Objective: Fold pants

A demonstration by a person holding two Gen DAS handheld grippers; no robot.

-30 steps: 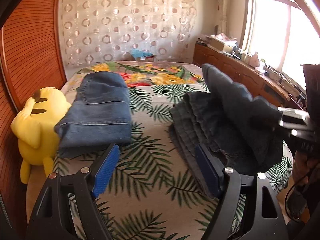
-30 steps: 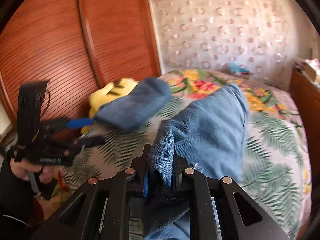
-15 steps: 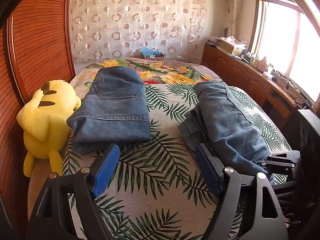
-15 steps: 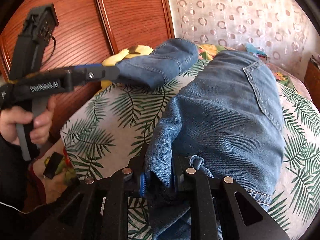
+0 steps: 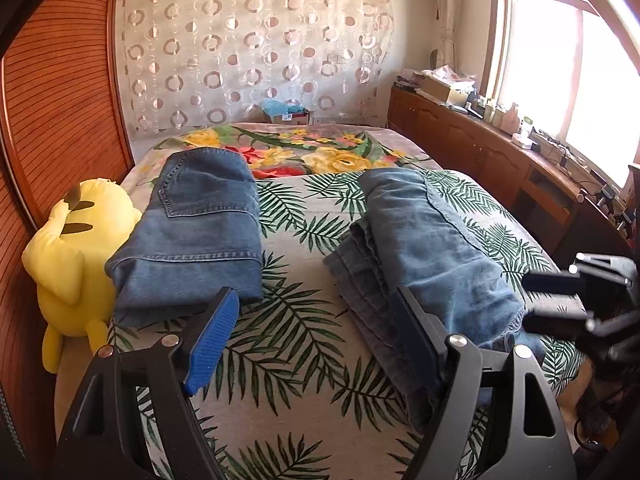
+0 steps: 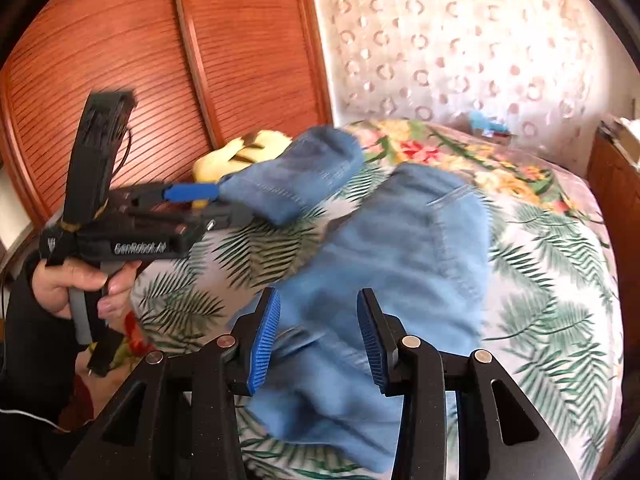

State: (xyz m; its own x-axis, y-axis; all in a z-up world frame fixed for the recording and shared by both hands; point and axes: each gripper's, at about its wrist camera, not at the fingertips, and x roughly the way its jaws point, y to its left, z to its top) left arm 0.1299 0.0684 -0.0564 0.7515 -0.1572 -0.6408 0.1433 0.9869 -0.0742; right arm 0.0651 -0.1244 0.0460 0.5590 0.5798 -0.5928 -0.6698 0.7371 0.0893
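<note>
A: The jeans (image 6: 400, 248), lifted a second ago, now lie folded on the bed (image 5: 304, 344); right gripper (image 6: 318, 336) fingers opening, nothing pinched.

B: Left gripper (image 5: 316, 336) gapes empty. Withdraw straight back, not snagging the hem.

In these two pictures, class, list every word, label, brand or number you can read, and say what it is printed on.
"GenRobot.AI": pale lettering along the side of the left gripper, seen in the right wrist view; slightly blurred, so the last letters are uncertain.
Boxes and bottles on the wooden sideboard under the window: any print is too small to read.
Nothing else carries readable text.
</note>
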